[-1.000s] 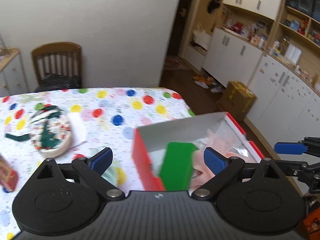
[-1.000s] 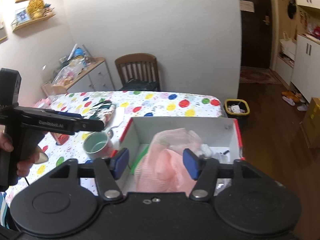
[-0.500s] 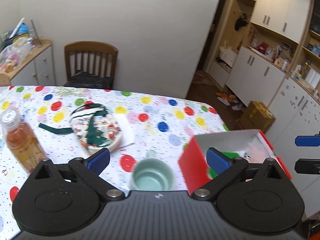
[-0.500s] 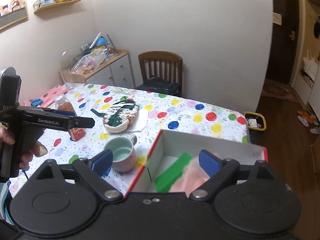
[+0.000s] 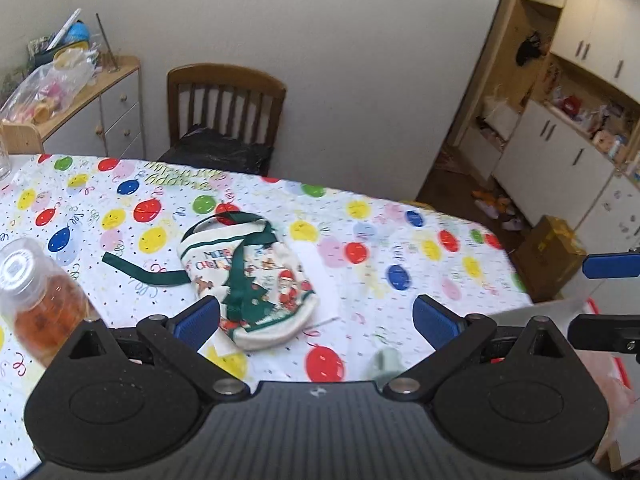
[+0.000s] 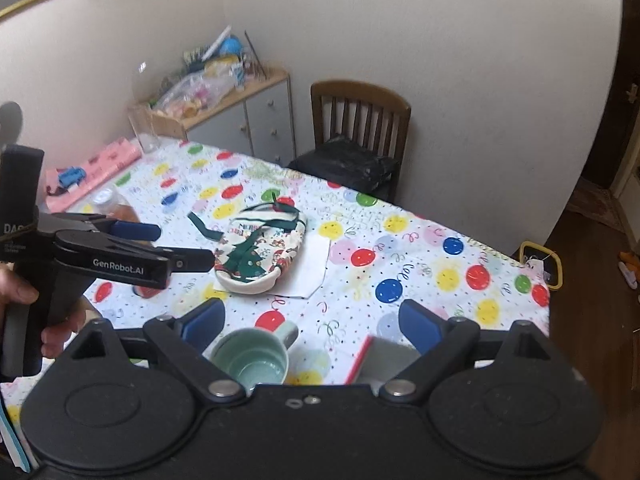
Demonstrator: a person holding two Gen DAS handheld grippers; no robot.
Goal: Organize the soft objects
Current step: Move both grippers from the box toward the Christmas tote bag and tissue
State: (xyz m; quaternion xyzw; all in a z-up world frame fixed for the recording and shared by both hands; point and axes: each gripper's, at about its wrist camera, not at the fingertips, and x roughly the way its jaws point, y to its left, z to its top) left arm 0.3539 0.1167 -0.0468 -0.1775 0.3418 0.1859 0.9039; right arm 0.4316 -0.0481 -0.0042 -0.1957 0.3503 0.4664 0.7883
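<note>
Because the Christmas stocking [image 5: 256, 280] lies flat mid-counter, seemingly the next soft thing for the red box [image 6: 362, 362], both grippers aim at it. The left gripper [image 5: 316, 316] gapes wide and empty, stocking at eleven o'clock; the right gripper [image 6: 310, 320], jaws just opened, holds nothing.

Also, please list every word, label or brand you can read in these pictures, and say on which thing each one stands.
"GenRobot.AI": on the side of the left gripper.
"MERRY CHRISTMAS", partly covered by a green ribbon: on the Christmas pouch.
"Happy Birthday", upside down and blurred: on the balloon tablecloth.
"DA", cut off: on the left gripper's handle.
Bottle cap print: too blurred to read.
</note>
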